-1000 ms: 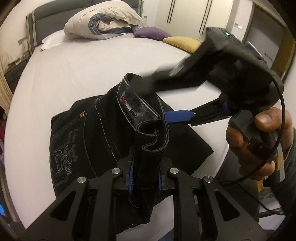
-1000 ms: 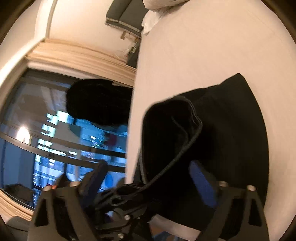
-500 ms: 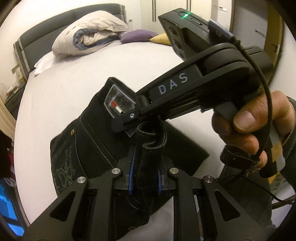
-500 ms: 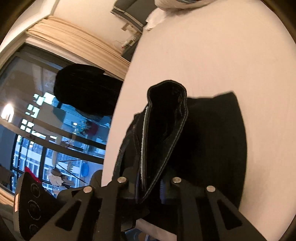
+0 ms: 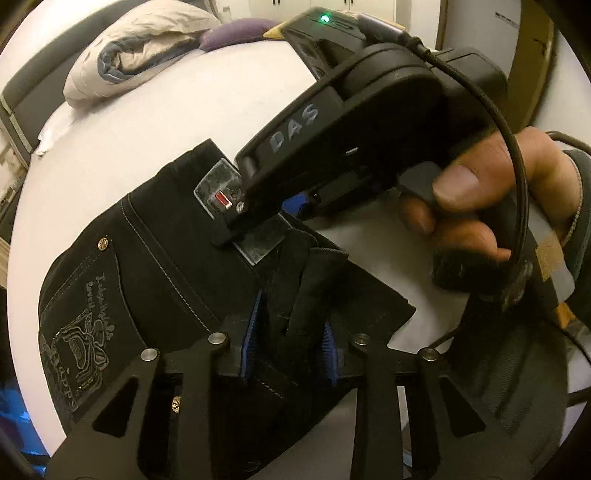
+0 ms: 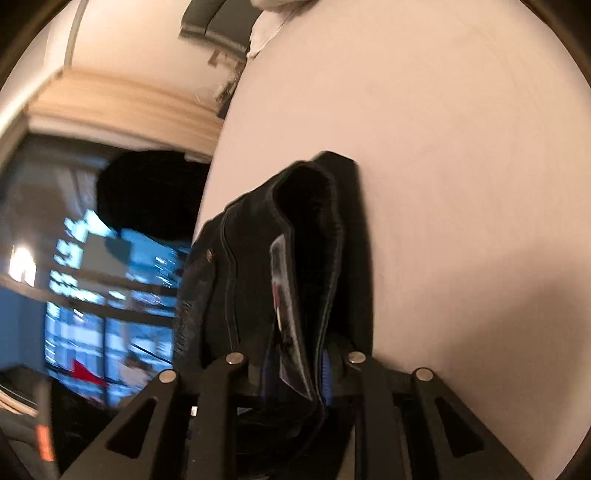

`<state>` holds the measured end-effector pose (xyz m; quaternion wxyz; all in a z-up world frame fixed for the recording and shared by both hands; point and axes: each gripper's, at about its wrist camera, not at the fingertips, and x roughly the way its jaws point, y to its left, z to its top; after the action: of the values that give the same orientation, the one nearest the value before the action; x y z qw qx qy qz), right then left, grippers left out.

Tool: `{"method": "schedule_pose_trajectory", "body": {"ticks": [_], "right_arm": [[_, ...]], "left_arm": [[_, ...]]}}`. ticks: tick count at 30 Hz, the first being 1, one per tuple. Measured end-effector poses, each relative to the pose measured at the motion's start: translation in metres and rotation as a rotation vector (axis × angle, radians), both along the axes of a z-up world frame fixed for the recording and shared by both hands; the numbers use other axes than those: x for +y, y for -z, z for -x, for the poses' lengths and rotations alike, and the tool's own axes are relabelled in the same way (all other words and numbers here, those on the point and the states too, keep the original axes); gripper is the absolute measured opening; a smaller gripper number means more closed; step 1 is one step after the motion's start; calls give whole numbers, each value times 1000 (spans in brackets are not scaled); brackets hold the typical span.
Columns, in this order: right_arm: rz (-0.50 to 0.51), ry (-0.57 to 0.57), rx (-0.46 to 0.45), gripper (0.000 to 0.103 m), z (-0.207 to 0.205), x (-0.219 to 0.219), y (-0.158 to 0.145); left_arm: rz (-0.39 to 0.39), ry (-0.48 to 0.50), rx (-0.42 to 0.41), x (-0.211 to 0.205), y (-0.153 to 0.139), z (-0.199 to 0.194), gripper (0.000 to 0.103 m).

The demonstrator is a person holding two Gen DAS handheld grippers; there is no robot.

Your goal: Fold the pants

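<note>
Two grippers' fingers opening around pants (image 5: 177,258) waistband, bare bed (image 5: 155,122) beyond.

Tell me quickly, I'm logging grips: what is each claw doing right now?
Left claw: opening, a fold of the black denim pants still between its pads.
Right claw: opening slightly, pads on the pants' waistband.

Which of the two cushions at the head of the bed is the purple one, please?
The purple cushion lies right beside the rolled duvet; the yellow cushion shows only as a corner past it, mostly hidden by the right gripper.
</note>
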<state>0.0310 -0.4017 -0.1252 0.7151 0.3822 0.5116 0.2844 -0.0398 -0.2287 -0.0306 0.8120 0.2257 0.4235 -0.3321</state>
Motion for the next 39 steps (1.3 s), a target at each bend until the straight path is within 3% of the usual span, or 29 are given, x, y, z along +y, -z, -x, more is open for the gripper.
{"method": "schedule_pose_trajectory", "body": {"ticks": [3,5,7,9,13,15,17,18,19,20,22,24,25,29,31,33,34,35,36,39], "right_arm": [[2,64,-33,50,6,-17,-13],[47,150,-39,73,12,-34,-27],[71,183,-71,73,20,-48,-43],[7,155,-132,73,31,-45,-62],[-73,-29,-266,72,54,6,-87],[-36,-71,-231,72,58,27,-74],[6,-69,-114,72,54,32,-41],[24,-55,-80,54,52,30,-27],[38,-21,-58,24,53,23,-17],[22,7,-35,9,53,15,-11],[8,30,-21,7,56,8,-12],[51,17,-66,12,58,14,-28],[37,16,-87,21,57,14,-36],[-32,8,-183,25,43,24,-64],[-28,-5,-184,25,30,29,-63],[1,-14,-128,25,23,32,-44],[55,-9,-51,21,16,35,-23],[68,-5,0,7,11,28,-7],[69,14,26,0,15,24,8],[24,42,-10,1,25,20,2]], "left_arm": [[119,27,64,15,-18,8,66],[206,25,85,36,-40,15,72],[246,-2,47,62,-58,23,77],[292,-57,28,87,-70,20,77],[388,-211,89,138,-62,-8,77],[414,-238,114,149,-50,-13,77],[383,-272,183,162,-20,-34,77],[380,-276,224,165,-5,-35,77],[403,-281,242,170,8,-34,76],[417,-275,233,172,9,-31,76],[428,-261,224,174,-1,-28,77],[475,-260,205,180,-15,-32,77],[506,-256,183,185,-25,-37,77],[566,-246,168,193,-39,-88,76],[592,-239,241,193,-29,-122,65],[596,-268,347,197,-4,-144,40],[604,-281,415,201,16,-153,33],[611,-286,443,205,30,-155,31],[632,-281,434,208,36,-153,31],[640,-286,377,213,23,-139,31]]}}
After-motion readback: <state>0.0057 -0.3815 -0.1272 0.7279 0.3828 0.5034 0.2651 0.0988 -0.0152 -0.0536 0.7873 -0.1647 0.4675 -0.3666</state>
